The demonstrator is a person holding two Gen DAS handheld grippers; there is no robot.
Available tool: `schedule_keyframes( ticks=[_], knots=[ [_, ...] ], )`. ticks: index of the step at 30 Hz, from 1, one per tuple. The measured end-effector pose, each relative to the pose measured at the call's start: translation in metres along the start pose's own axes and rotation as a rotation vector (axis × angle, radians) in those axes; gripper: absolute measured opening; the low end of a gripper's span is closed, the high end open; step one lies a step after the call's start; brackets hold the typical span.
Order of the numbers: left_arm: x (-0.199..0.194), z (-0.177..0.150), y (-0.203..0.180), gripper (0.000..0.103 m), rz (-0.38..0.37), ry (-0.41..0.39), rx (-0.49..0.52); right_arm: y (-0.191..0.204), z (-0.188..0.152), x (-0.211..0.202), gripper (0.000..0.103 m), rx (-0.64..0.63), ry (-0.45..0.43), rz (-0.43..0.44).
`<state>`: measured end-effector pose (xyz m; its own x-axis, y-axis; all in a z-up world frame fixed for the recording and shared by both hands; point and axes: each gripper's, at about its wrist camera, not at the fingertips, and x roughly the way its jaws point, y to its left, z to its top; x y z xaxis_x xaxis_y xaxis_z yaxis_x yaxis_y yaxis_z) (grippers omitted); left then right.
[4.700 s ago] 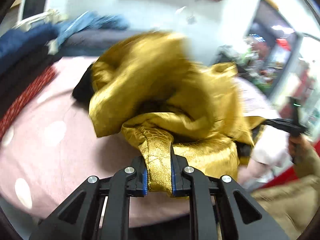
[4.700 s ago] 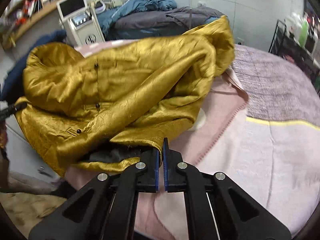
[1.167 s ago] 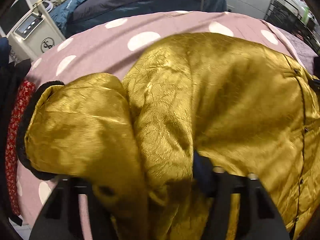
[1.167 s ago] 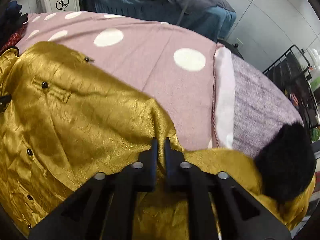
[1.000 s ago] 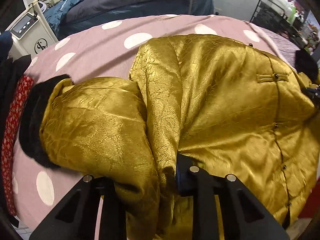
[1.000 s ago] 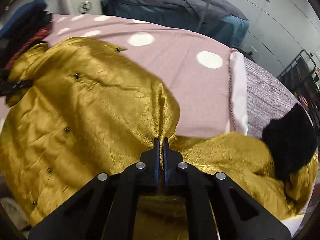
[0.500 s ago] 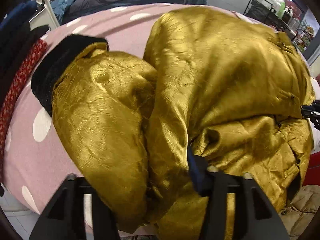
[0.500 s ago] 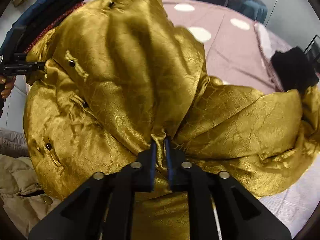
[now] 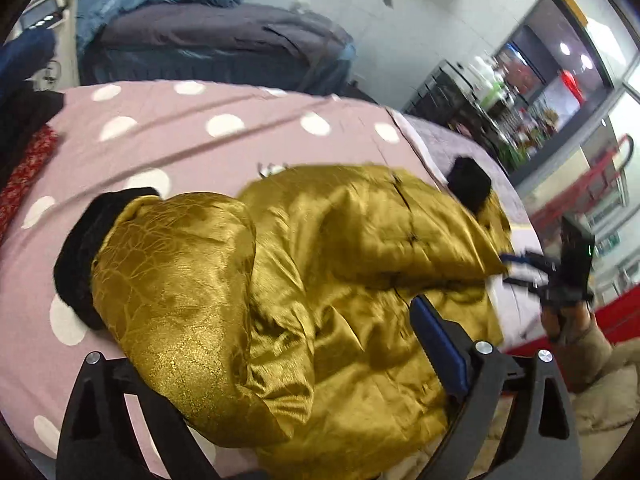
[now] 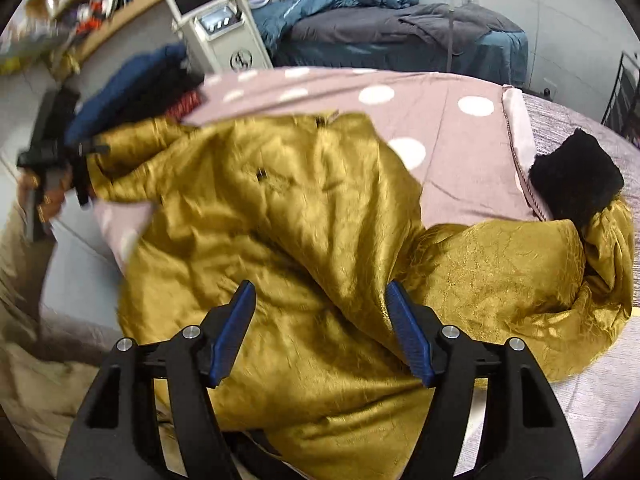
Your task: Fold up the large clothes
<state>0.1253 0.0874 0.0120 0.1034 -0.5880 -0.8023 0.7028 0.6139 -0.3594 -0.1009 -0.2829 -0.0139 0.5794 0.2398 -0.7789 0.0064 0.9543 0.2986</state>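
A shiny gold jacket (image 9: 340, 280) with black fur cuffs (image 9: 469, 184) lies spread and rumpled on the pink polka-dot bed (image 9: 180, 132). In the right wrist view the jacket (image 10: 280, 240) fills the middle and one black cuff (image 10: 572, 180) lies at the right. My left gripper (image 9: 280, 344) is open; its left finger is hidden under a gold sleeve and the blue-padded right fingertip (image 9: 436, 344) rests above the cloth. My right gripper (image 10: 320, 328) is open just above the jacket. Each gripper shows in the other's view: the right gripper (image 9: 520, 268) and the left gripper (image 10: 80, 168).
A pile of dark blue, black and red clothes (image 10: 136, 84) sits at the bed's left end. A second bed with grey and blue bedding (image 10: 400, 36) stands behind, next to a white machine with a screen (image 10: 216, 20). A black rack (image 9: 448, 96) stands right.
Both grippers have opened and let go of the gold jacket. The jacket has dropped from a lifted bunch and now lies on the bed. Both grippers have pulled back.
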Motion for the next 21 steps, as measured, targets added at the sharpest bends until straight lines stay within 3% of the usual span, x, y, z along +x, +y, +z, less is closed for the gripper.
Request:
schedule_keyframes(
  ticks=[5,7,10,12,14,16,18,21],
  knots=[
    [0.022,-0.025,-0.014,0.091,0.059,0.190,0.138,-0.028,0.029,-0.017,0.068,0.134,-0.065,0.056],
    [0.035,-0.052,-0.007,0.091,0.125,0.265,0.158,-0.041,0.038,-0.019,0.068,0.175,-0.089,0.046],
    [0.049,-0.086,0.024,0.092,0.202,0.341,0.078,-0.056,0.051,-0.015,0.068,0.211,-0.101,0.015],
    [0.053,-0.105,0.057,0.092,0.228,0.353,-0.053,-0.067,0.059,-0.004,0.068,0.247,-0.091,0.028],
    [0.044,-0.122,0.089,0.092,0.198,0.322,-0.212,-0.074,0.067,0.010,0.068,0.282,-0.070,0.045],
    [0.014,-0.128,0.106,0.092,0.193,0.202,-0.319,-0.077,0.073,0.024,0.068,0.296,-0.042,0.044],
    [-0.018,-0.120,0.102,0.092,0.175,0.078,-0.320,-0.082,0.080,0.040,0.068,0.314,-0.014,0.038],
    [-0.067,-0.089,0.068,0.092,0.085,-0.108,-0.180,-0.095,0.086,0.064,0.068,0.377,0.018,0.049]
  ],
)
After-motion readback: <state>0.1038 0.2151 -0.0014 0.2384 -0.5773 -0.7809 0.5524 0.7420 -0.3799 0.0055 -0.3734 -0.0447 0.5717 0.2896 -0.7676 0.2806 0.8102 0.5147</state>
